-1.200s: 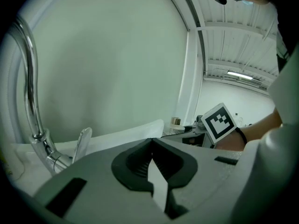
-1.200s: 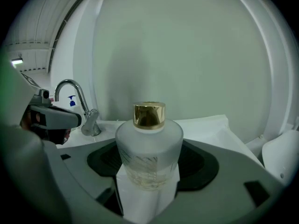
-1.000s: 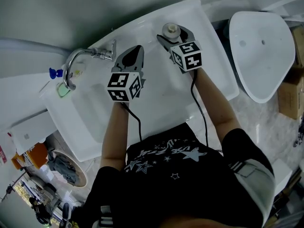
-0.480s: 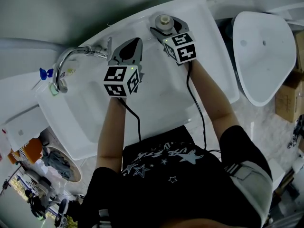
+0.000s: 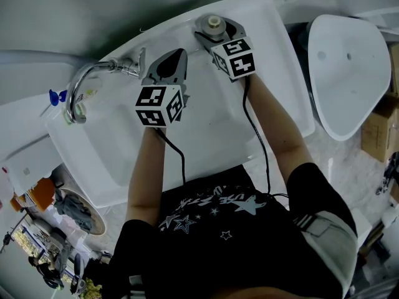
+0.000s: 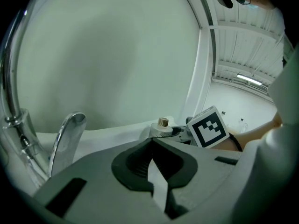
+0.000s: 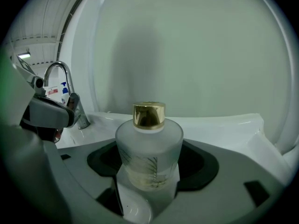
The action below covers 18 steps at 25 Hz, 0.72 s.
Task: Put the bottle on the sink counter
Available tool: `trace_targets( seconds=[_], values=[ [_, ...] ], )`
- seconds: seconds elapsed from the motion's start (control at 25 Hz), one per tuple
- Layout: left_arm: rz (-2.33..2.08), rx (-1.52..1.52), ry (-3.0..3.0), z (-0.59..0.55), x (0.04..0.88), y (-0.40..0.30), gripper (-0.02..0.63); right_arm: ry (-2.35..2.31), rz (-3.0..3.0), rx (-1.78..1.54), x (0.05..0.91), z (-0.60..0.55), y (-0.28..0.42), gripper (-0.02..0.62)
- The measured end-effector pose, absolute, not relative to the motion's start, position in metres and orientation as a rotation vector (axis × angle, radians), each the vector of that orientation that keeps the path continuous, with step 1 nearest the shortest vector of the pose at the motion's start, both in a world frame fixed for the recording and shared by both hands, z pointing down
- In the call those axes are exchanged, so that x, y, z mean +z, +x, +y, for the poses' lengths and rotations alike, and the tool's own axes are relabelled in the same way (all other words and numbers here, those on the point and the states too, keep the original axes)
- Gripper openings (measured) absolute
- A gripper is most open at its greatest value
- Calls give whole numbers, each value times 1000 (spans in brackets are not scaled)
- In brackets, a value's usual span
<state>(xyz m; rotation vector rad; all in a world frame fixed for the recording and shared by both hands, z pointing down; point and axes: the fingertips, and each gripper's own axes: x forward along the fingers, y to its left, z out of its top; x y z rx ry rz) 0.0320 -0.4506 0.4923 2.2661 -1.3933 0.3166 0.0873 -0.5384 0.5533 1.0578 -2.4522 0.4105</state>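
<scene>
Nudged toward the frame's upper centre, the right gripper [image 5: 217, 30] reaches out on a straight forearm and holds the bottle [image 5: 214, 22] at the sink counter's [image 5: 274, 48] back edge. The left gripper [image 5: 176, 60] hovers beside it, near the faucet [image 5: 78, 89]. Left gripper view: jaws pressed together, empty. Right gripper view: jaws pinch the frosted, gold-capped bottle upright.

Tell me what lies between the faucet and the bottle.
In the head view, the shut left gripper hangs between the faucet and the bottle, which the right gripper holds. Otherwise only bare white sink counter shows there.
</scene>
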Motion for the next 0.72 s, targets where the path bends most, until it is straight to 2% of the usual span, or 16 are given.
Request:
trace_targets(
  seconds=[0.72],
  values=[
    [-1371, 339, 2257, -444, 495, 36, 9, 1002, -2366, 329, 562, -538, 84, 319]
  ],
)
